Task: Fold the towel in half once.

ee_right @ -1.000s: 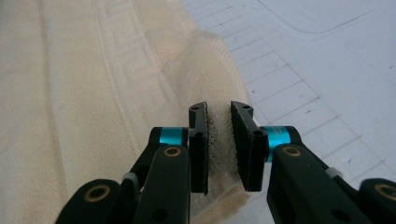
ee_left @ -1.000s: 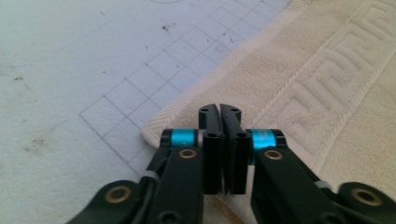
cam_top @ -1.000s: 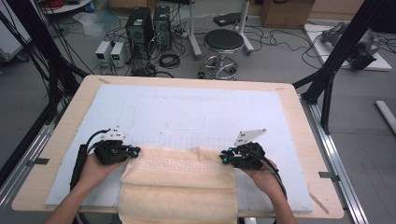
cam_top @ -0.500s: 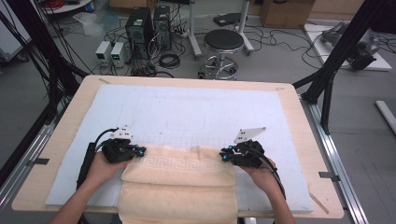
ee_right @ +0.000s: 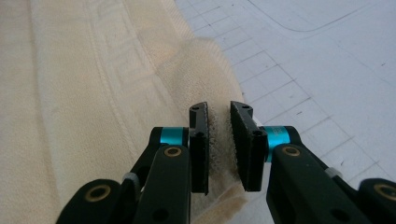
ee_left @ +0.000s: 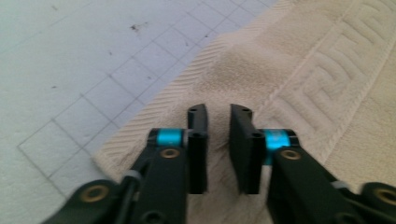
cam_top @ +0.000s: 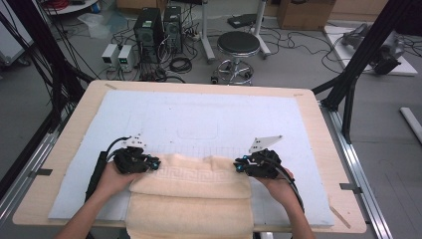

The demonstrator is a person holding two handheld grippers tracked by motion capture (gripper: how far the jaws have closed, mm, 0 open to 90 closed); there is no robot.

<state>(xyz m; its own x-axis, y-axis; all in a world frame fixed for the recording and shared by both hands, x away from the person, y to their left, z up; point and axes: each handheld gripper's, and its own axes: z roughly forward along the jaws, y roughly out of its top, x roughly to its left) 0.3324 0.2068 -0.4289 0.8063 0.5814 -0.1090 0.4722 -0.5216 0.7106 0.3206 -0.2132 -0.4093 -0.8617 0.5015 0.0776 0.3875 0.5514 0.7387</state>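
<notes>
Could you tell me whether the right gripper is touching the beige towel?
Touching: in the right gripper view, the right gripper pinches a raised fold of the towel between its jaws.

The folded beige terry towel (cam_top: pixel 191 199) lies on the pale gridded mat (cam_top: pixel 199 114), which covers most of the light wooden table (cam_top: pixel 79 114). The towel's near part hangs over the table's front edge.

The left gripper (cam_top: pixel 155 163) sits at the towel's far left corner and the right gripper (cam_top: pixel 239 167) at its far right corner, so the towel spans the space between them. Bare mat stretches ahead of both.

A raised fold of towel stands between the right gripper's jaws. The left gripper's jaws have just been opening. Towel lies beneath their gap, seemingly with none caught between, though the blur makes that uncertain.

Beyond the table, a round black stool (cam_top: pixel 238 45) stands on the floor.
</notes>
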